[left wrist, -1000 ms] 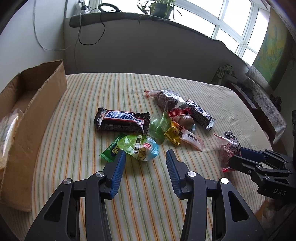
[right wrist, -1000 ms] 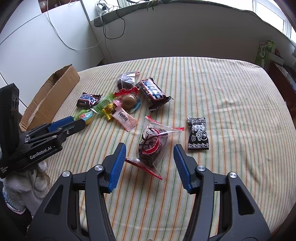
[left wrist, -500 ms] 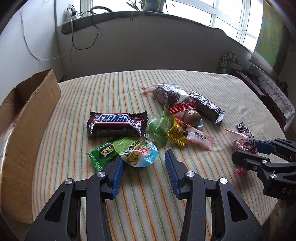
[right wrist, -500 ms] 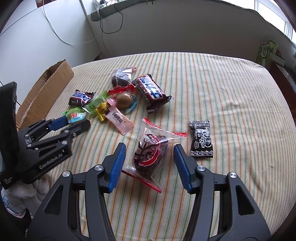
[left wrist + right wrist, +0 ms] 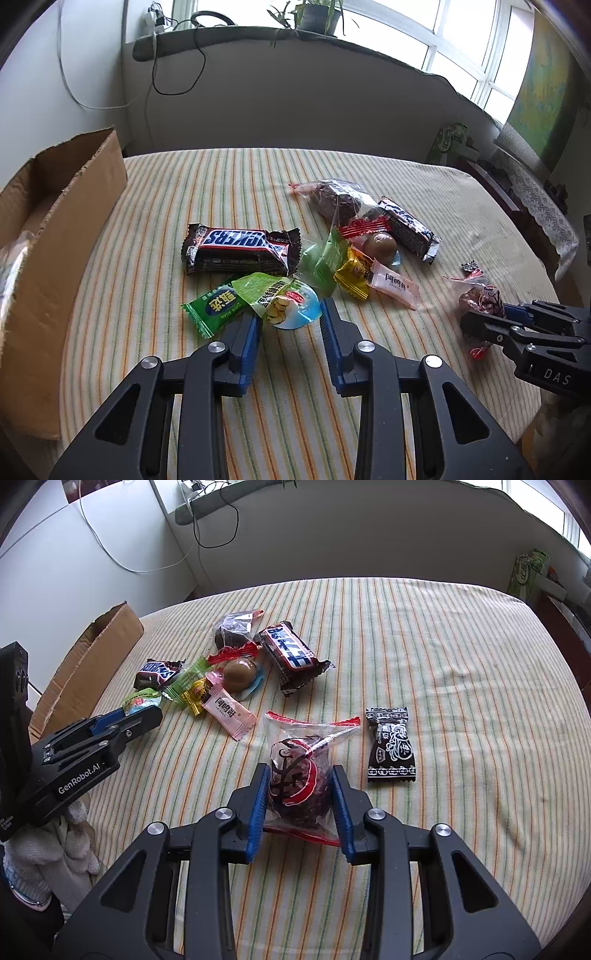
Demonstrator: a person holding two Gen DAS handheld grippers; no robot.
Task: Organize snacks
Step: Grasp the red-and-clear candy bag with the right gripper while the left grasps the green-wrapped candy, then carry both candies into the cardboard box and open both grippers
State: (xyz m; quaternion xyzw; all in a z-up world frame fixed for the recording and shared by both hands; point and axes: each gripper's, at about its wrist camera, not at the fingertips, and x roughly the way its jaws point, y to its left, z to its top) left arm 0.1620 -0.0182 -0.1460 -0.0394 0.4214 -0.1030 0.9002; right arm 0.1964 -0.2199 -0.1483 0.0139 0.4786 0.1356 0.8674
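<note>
Snacks lie scattered on a striped tablecloth (image 5: 443, 657). My right gripper (image 5: 299, 794) is closing, and its blue pads press both sides of a clear red-edged bag with a dark round snack (image 5: 299, 775). That bag (image 5: 480, 299) shows at the right gripper's tips (image 5: 491, 317) in the left wrist view. My left gripper (image 5: 290, 317) is also closing. A green-and-blue jelly packet (image 5: 288, 302) sits between its fingertips, which do not clearly press on it. A Snickers bar (image 5: 236, 247) lies just beyond. The left gripper (image 5: 147, 712) appears at the left of the right wrist view.
An open cardboard box (image 5: 55, 229) stands on the table's left side. Near the middle lie a second chocolate bar (image 5: 291, 653), another clear bag (image 5: 232, 627), a brown ball snack (image 5: 238, 674), a pink packet (image 5: 229, 712) and small green and yellow candies. A black candy (image 5: 389, 746) lies right of the held bag.
The right jaws have closed in onto the clear bag. The left jaws have narrowed around the jelly packet, and the left gripper has edged a little nearer to it.
</note>
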